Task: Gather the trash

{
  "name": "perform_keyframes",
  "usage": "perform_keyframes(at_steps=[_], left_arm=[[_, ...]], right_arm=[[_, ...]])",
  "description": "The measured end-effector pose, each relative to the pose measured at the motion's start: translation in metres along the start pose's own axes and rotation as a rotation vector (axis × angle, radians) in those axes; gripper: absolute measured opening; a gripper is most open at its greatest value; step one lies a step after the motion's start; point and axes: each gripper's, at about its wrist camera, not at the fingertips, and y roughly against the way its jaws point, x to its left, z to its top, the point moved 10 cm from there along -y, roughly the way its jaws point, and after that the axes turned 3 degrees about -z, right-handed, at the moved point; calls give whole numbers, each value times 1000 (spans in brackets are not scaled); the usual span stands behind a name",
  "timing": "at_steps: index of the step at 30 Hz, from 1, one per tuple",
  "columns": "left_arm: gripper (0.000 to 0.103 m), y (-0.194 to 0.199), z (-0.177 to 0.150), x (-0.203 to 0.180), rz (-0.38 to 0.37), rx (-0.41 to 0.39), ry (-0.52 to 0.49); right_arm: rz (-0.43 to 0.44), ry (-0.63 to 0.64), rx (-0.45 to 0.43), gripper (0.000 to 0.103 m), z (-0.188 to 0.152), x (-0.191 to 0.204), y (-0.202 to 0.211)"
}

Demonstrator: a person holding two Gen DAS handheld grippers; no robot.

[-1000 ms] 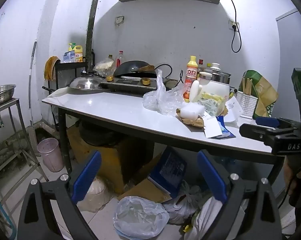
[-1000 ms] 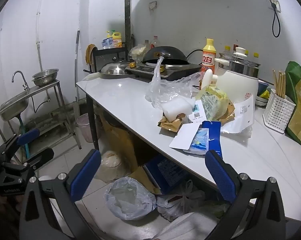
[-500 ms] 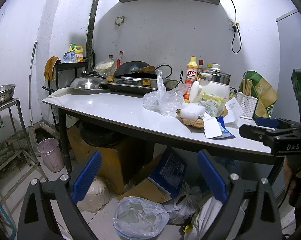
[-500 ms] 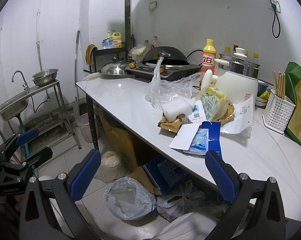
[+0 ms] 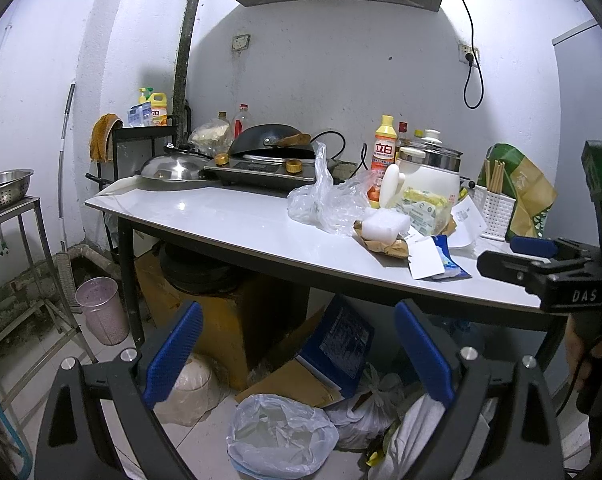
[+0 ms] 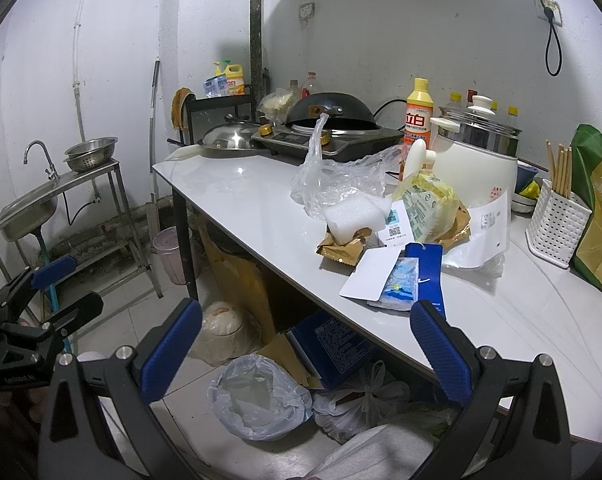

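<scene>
Fingers spread and empty on both the left gripper (image 5: 297, 350) and right gripper (image 6: 307, 346), barely shifted over the past second. Crumpled wrappers and white cards (image 6: 385, 240) wait untouched on the white table's (image 6: 245, 196) near edge; collecting hasn't begun.

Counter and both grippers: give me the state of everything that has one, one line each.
Left gripper: open, empty.
Right gripper: open, empty.
Clear plastic bag: crumpled, on the counter.
White foam block: on a brown wrapper.
Electric pot: lid on.
Bin bag: on the floor, open.
</scene>
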Motion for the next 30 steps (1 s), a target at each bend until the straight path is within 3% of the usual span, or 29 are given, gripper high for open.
perform_keyframes(at_steps=[21, 27, 30], left_arm=[[96, 3, 2, 7, 1, 10, -3], [96, -14, 7, 1, -48, 34, 12], [96, -26, 15, 0, -52, 9, 8]], right_arm=[[7, 4, 9, 103, 0, 2, -2], [-5, -20, 27, 103, 0, -15, -10], [-20, -41, 36, 103, 3, -30, -16]])
